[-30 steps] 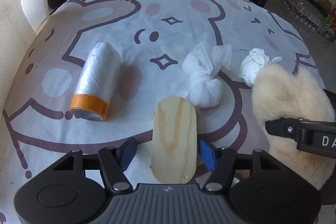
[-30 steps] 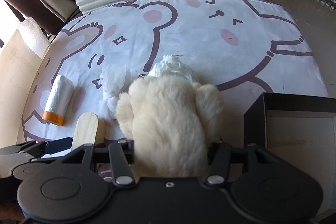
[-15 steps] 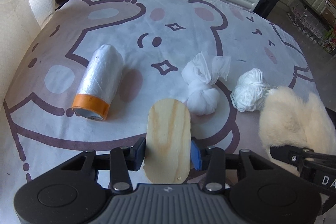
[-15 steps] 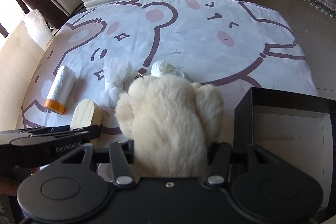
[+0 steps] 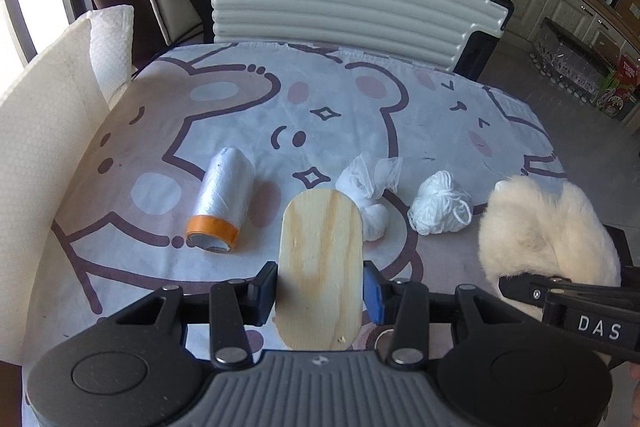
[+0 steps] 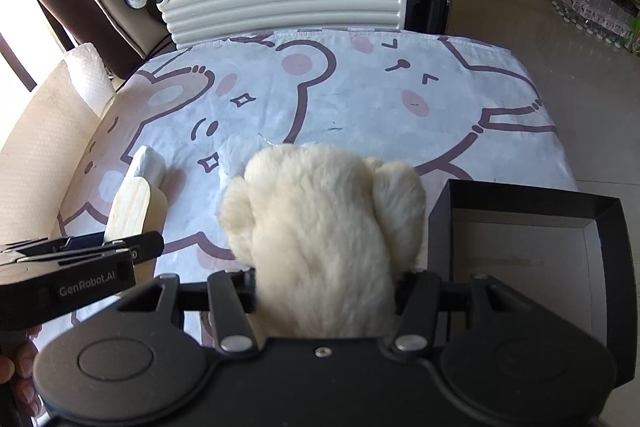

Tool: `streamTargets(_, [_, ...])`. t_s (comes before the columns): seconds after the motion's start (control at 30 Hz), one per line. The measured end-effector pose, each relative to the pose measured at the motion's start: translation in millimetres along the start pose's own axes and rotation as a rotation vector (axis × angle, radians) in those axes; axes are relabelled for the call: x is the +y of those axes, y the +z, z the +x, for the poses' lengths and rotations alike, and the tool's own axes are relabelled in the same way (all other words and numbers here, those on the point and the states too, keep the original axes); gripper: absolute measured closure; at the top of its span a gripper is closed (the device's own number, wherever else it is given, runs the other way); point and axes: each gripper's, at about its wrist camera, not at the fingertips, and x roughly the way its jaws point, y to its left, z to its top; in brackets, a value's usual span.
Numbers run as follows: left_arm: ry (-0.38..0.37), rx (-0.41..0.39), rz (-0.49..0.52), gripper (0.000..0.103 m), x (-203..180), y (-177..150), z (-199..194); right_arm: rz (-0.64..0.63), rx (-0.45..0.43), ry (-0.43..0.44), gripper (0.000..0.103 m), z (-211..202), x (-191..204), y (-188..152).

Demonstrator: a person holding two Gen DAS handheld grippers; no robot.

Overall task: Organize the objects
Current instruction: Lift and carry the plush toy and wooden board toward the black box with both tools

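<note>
Two grips show: the left hand-held gripper [image 5: 320, 285] clamps a wooden board [image 5: 320, 267]; the right hand-held gripper [image 6: 325, 293] squeezes a fluffy toy [image 6: 324, 227] above the counter [image 6: 360, 99].

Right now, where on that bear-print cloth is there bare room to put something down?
The far half of the cloth, up to the suitcase, is bare. The near strip is crowded: plastic roll, knotted white bag, yarn ball. The black box looks empty.

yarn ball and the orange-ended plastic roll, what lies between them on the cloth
In the left wrist view, a knotted white mesh bundle lies between the yarn ball and the plastic roll; the held wooden board also overlaps that stretch.
</note>
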Motion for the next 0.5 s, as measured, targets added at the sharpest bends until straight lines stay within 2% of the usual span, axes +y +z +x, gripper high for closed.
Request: streamTargets(0.5, [0.015, -0.098, -0.01, 0.058, -2.7, -20.7, -74.4, -0.024, -0.115, -0.015, 0.05, -72.3, 8.6, -18.1])
